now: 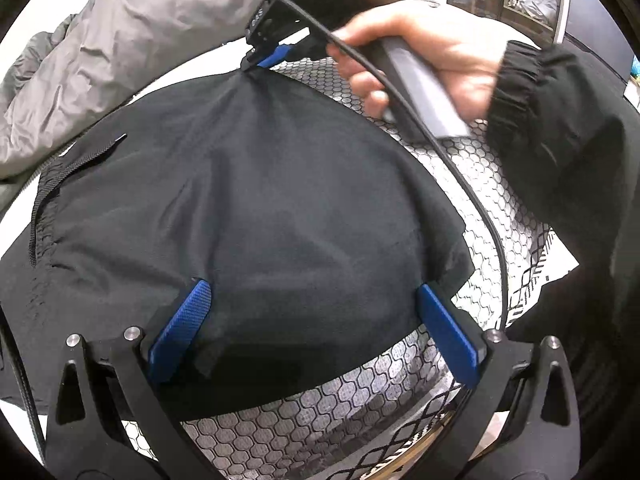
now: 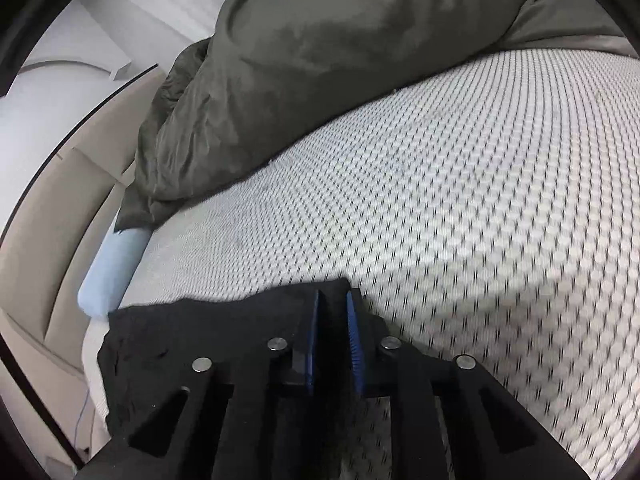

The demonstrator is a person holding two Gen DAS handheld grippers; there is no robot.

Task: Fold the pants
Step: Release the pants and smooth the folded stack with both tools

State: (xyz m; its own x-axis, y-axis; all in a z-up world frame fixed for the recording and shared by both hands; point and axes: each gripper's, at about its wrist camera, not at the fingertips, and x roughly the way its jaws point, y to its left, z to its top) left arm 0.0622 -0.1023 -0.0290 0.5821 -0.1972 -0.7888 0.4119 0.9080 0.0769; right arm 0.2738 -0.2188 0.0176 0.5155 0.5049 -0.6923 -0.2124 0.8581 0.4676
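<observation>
Black pants pinched at one corner by the right tongs, left tongs gaping over the cloth.

The right tongs (image 2: 334, 328) were seen nearly shut on an edge of the thin black woven pants (image 1: 256, 216); the left tongs (image 1: 314, 332) stood wide, nothing gripped. The pants lay spread on the hexagon-patterned grey mattress (image 1: 332, 412), and were judged light, limp and slippery, best taken at hems or the gathered waistband (image 1: 42, 216).

The black pants (image 1: 256, 216) run off the left wrist view at nine o'clock — their legs are out of sight. In the right wrist view the patterned mattress (image 2: 460, 184) smears with motion blur toward four o'clock, and the grey duvet (image 2: 340, 52) is cropped at twelve.
</observation>
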